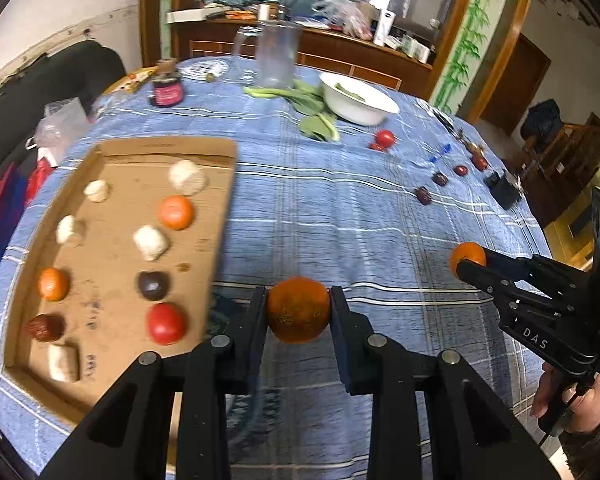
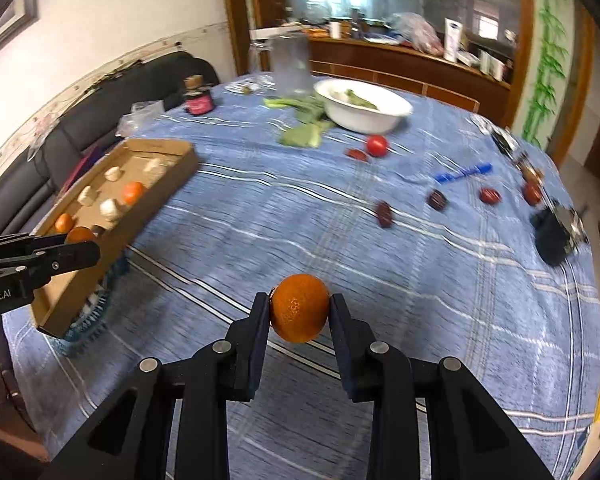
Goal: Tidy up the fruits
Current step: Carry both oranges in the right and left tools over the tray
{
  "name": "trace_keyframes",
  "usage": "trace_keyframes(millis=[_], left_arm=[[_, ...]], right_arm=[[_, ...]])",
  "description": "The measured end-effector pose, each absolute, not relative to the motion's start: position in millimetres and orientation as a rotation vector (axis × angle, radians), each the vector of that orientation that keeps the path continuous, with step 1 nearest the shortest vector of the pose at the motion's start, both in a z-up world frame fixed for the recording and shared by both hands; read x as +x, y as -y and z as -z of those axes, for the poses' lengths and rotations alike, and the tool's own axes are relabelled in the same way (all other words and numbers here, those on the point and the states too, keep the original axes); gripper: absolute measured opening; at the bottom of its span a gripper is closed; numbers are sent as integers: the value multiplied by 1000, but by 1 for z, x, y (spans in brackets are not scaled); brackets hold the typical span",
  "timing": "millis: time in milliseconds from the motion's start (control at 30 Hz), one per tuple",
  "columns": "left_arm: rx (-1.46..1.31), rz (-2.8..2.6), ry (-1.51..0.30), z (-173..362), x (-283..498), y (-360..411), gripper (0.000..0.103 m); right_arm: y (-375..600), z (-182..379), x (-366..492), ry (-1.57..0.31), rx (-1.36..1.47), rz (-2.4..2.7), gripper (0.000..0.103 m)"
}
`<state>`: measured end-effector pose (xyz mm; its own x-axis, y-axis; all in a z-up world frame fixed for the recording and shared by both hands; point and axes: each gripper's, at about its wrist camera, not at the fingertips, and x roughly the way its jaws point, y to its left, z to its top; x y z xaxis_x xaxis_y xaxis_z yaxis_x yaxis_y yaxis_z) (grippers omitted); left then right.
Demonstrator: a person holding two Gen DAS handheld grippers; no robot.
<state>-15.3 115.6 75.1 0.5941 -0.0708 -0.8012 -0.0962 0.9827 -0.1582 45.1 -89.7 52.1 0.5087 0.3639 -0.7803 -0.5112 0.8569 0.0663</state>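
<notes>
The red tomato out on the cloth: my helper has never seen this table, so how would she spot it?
Start at the white bowl on the far side of the blue checked tablecloth. Just in front of it lies the loose tomato, beside a dark red date. It is the only round, bright red fruit outside the cardboard tray.

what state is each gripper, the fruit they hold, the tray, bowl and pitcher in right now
left gripper: shut on an orange, lifted
right gripper: shut on an orange, lifted
left orange: held between fingers beside the tray
right orange: held above the tablecloth
cardboard tray: open, partly filled with fruit
white bowl: upright, holds greens
clear pitcher: upright, looks empty
</notes>
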Motion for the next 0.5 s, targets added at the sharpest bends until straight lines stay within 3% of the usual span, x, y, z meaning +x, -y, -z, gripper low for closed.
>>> trace_keyframes(millis=[500], left_arm=[[-272,-198,-901,-85,-56,-215,29]], right_arm=[[-12,-73,32,-833,-258,-691,33]])
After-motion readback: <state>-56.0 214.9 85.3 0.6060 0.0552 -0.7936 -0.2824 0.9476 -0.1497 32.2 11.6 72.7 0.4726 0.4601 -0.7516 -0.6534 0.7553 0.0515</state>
